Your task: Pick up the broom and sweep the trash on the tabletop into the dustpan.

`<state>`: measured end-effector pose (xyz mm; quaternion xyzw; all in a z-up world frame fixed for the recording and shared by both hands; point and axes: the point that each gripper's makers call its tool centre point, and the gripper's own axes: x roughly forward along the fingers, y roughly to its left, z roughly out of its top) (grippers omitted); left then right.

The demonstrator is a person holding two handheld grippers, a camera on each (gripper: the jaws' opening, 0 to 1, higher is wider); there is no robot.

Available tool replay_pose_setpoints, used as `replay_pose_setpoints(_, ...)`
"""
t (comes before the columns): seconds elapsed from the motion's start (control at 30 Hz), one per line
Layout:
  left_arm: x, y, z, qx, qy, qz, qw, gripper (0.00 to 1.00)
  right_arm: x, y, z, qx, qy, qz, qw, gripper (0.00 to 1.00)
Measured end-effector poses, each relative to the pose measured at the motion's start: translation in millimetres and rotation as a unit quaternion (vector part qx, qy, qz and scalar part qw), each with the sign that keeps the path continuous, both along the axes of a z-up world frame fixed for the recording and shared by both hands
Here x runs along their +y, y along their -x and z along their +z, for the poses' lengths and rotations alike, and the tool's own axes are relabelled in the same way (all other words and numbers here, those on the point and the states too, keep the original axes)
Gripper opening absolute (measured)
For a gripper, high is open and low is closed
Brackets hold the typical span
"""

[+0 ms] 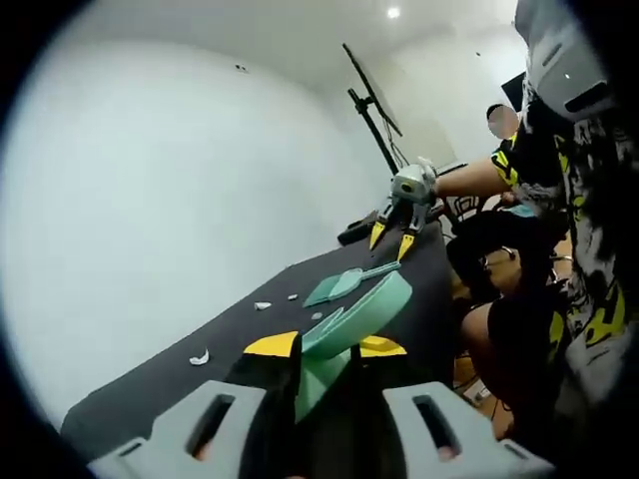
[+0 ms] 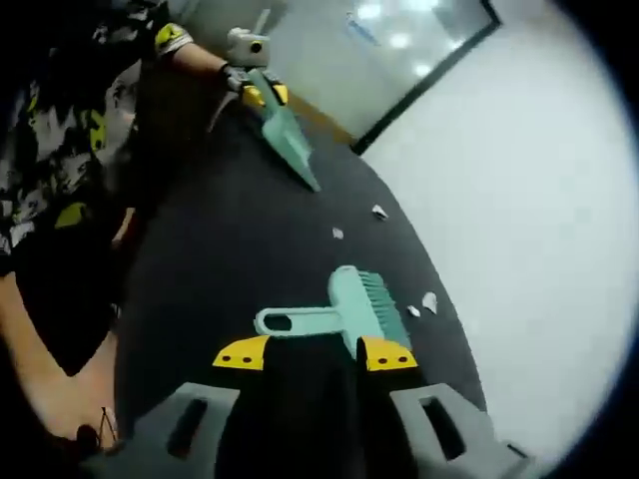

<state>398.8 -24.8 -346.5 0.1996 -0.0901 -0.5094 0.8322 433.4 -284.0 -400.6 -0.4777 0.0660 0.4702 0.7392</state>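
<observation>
With the left gripper (image 1: 324, 345) clamped on the dustpan (image 1: 351, 329) handle, pan is held off the black tabletop (image 1: 200, 369), mouth pointing away from the hand, probably staged to catch debris. Right gripper (image 2: 314, 353) hangs above the broom (image 2: 344, 311), jaws spread and holding nothing, lined up for a pickup. Broom lies flat, long axis crosswise to the jaws, handle left, bristles right. Farther out: paper scraps (image 2: 429, 302) scattered along the table edge.
</observation>
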Motion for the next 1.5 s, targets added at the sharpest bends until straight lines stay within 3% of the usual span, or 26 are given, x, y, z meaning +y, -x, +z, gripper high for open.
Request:
replay_pose_setpoints(0.1,-1.2,0.9,0.0,-0.004,0.000,0.001,1.0000,0.17,18.2,-3.3,4.4,-0.023,-0.010,0.028,0.9993,0.26)
replay_pose_setpoints(0.17,-0.9,1.7,-0.8,-0.010,-0.002,0.002,0.9999,0.17,25.9,-1.6,2.7,-0.022,-0.015,0.036,0.9990,0.26)
replay_pose_setpoints(0.2,-0.1,1.9,-2.3,-0.016,-0.009,0.004,0.9998,0.17,31.6,-2.0,3.7,-0.044,-0.006,0.052,0.9977,0.25)
replay_pose_setpoints(0.3,5.4,1.3,-12.9,-0.011,-0.027,0.012,0.9995,0.20,37.8,0.2,1.7,-0.042,-0.005,0.061,0.9972,0.22)
replay_pose_setpoints(0.33,11.2,-3.1,-19.0,0.004,-0.025,0.031,0.9992,0.21,38.7,-0.5,0.9,-0.043,-0.004,0.066,0.9969,0.22)
replay_pose_setpoints(0.4,21.6,-15.5,-25.5,-0.003,-0.031,0.070,0.9971,0.22,40.2,-3.4,2.2,-0.039,-0.015,0.064,0.9971,0.22)
replay_pose_setpoints(0.5,23.8,-30.2,-19.4,0.006,-0.002,0.111,0.9938,0.22,38.8,-5.9,3.0,-0.036,-0.034,0.056,0.9972,0.22)
replay_pose_setpoints(0.53,23.7,-34.0,-18.6,0.004,-0.004,0.121,0.9926,0.22,38.6,-6.5,3.4,-0.037,-0.038,0.053,0.9972,0.22)
replay_pose_setpoints(0.57,29.2,-43.2,-22.3,-0.001,-0.026,0.156,0.9874,0.22,37.5,-6.7,4.1,-0.040,-0.044,0.048,0.9971,0.22)
replay_pose_setpoints(0.6,30.5,-46.7,-25.0,-0.007,-0.043,0.165,0.9853,0.22,36.3,-6.2,4.1,-0.040,-0.045,0.046,0.9971,0.22)
replay_pose_setpoints(0.7,24.0,-36.0,-29.4,-0.005,-0.039,0.121,0.9918,0.24,28.3,-5.3,6.3,-0.046,-0.043,0.030,0.9975,0.22)
replay_pose_setpoints(0.77,29.6,-29.5,-40.8,0.031,-0.047,0.111,0.9922,0.33,21.1,-4.8,9.1,-0.048,-0.043,0.023,0.9977,0.22)
replay_pose_setpoints(0.83,33.3,-24.4,-40.3,0.021,-0.057,0.117,0.9913,0.44,16.5,-2.9,12.2,-0.046,-0.048,0.020,0.9976,0.23)
replay_pose_setpoints(0.87,39.9,-19.9,-37.7,-0.001,-0.063,0.119,0.9909,0.46,15.3,-1.7,13.8,-0.043,-0.051,0.017,0.9976,0.23)
replay_pose_setpoints(0.9,45.7,-15.9,-37.6,0.001,-0.062,0.119,0.9910,0.46,13.5,-1.0,14.2,-0.042,-0.052,0.015,0.9977,0.23)
replay_pose_setpoints(0.97,55.8,-5.2,-35.8,0.023,-0.043,0.115,0.9921,0.48,7.5,-0.9,12.8,-0.043,-0.049,0.011,0.9978,0.23)
replay_pose_setpoints(1.03,69.5,9.4,-20.7,0.046,0.014,0.118,0.9918,0.48,2.5,0.7,9.2,-0.039,-0.047,0.008,0.9981,0.23)
replay_pose_setpoints(1.07,70.9,19.5,0.6,0.061,0.076,0.112,0.9888,0.46,0.6,1.2,7.3,-0.038,-0.047,0.008,0.9981,0.23)
replay_pose_setpoints(1.17,43.4,37.5,48.1,0.087,0.151,0.082,0.9812,0.30,-1.0,-4.0,4.0,-0.040,-0.048,-0.001,0.9980,0.23)
replay_pose_setpoints(1.2,28.8,36.9,54.9,0.095,0.154,0.079,0.9803,0.29,-0.3,-6.3,4.9,-0.043,-0.051,-0.004,0.9978,0.23)
replay_pose_setpoints(1.27,-14.8,37.9,56.8,0.149,0.144,0.062,0.9764,0.32,4.2,-11.7,7.8,-0.050,-0.059,-0.007,0.9970,0.24)
replay_pose_setpoints(1.3,-45.8,40.7,53.3,0.199,0.146,0.034,0.9684,0.32,5.7,-14.2,7.6,-0.054,-0.057,-0.009,0.9968,0.24)
replay_pose_setpoints(1.37,-96.3,40.1,51.5,0.278,0.171,-0.005,0.9452,0.31,6.6,-13.8,5.5,-0.059,-0.046,-0.010,0.9971,0.24)
replay_pose_setpoints(1.4,-113.5,35.6,51.0,0.295,0.167,-0.010,0.9408,0.31,6.5,-12.6,5.5,-0.065,-0.042,-0.007,0.9970,0.24)
replay_pose_setpoints(1.47,-148.8,9.5,57.3,0.289,0.146,-0.011,0.9460,0.30,5.6,-10.1,6.4,-0.074,-0.038,-0.007,0.9965,0.25)
replay_pose_setpoints(1.5,-158.0,-23.5,57.3,0.286,0.132,0.025,0.9488,0.28,4.8,-8.5,7.1,-0.080,-0.039,-0.009,0.9960,0.25)
